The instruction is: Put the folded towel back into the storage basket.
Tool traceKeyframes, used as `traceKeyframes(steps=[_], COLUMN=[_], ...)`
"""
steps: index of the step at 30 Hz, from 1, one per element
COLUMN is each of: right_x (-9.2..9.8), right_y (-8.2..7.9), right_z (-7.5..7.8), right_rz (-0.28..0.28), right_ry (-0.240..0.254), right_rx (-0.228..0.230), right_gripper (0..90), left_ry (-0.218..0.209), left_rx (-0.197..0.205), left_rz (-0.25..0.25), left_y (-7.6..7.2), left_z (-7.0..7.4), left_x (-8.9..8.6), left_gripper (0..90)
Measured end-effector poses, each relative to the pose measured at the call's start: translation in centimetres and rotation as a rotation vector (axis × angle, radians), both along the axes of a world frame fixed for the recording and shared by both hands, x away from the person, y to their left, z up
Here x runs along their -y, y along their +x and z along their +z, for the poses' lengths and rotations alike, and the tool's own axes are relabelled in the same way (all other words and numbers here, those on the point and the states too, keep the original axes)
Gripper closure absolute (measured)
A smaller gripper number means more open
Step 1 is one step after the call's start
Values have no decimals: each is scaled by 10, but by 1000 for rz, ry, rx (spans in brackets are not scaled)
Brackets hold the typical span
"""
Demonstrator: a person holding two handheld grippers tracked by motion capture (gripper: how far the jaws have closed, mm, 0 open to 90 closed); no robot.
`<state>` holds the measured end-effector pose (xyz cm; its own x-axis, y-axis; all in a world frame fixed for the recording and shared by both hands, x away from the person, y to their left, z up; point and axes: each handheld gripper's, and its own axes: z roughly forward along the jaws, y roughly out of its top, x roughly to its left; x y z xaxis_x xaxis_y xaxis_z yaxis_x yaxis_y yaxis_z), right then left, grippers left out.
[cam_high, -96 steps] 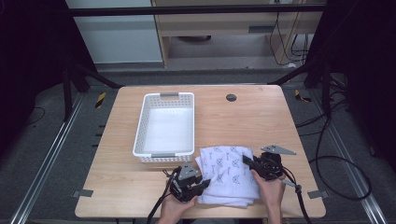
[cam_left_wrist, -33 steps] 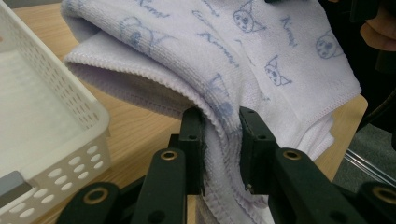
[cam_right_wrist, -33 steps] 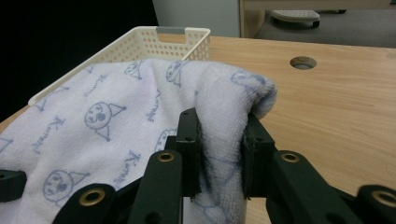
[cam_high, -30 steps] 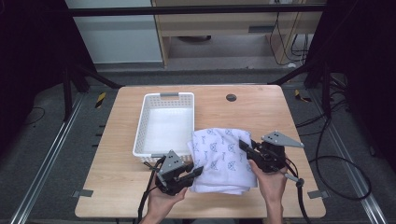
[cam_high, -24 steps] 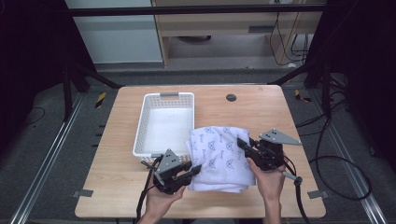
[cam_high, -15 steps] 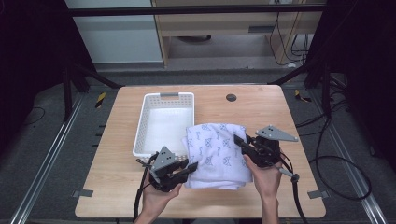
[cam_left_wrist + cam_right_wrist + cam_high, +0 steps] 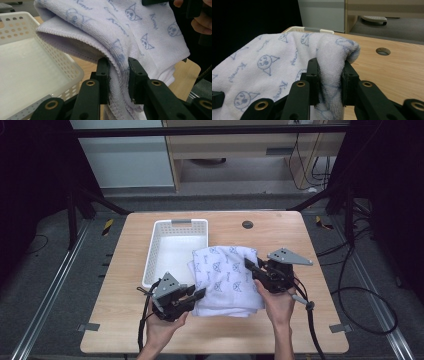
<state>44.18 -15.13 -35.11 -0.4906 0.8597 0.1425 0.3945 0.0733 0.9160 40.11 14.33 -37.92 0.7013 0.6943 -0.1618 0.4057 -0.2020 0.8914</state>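
Both the left gripper and the right gripper are clamped on the folded towel, held between them above the bench's front half, just right of the white basket.

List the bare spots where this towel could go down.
Free: the white basket inside; the tabletop from the round hole to the right edge; the front strip. Crowded: the middle, where both grippers hold the towel.
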Motion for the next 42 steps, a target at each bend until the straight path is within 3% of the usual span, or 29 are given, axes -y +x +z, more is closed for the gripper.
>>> traceKeyframes(steps=[24, 42], right_x=[-34, -55], right_y=[20, 40], right_z=[23, 26], right_rz=[21, 24], right_ry=[5, 13], right_rx=[54, 63], right_gripper=[731, 731], left_ry=[-51, -46], left_rx=[29, 40], left_rz=[67, 126], left_y=[10, 27], left_z=[19, 23], left_x=[-32, -49], left_gripper=[729, 729])
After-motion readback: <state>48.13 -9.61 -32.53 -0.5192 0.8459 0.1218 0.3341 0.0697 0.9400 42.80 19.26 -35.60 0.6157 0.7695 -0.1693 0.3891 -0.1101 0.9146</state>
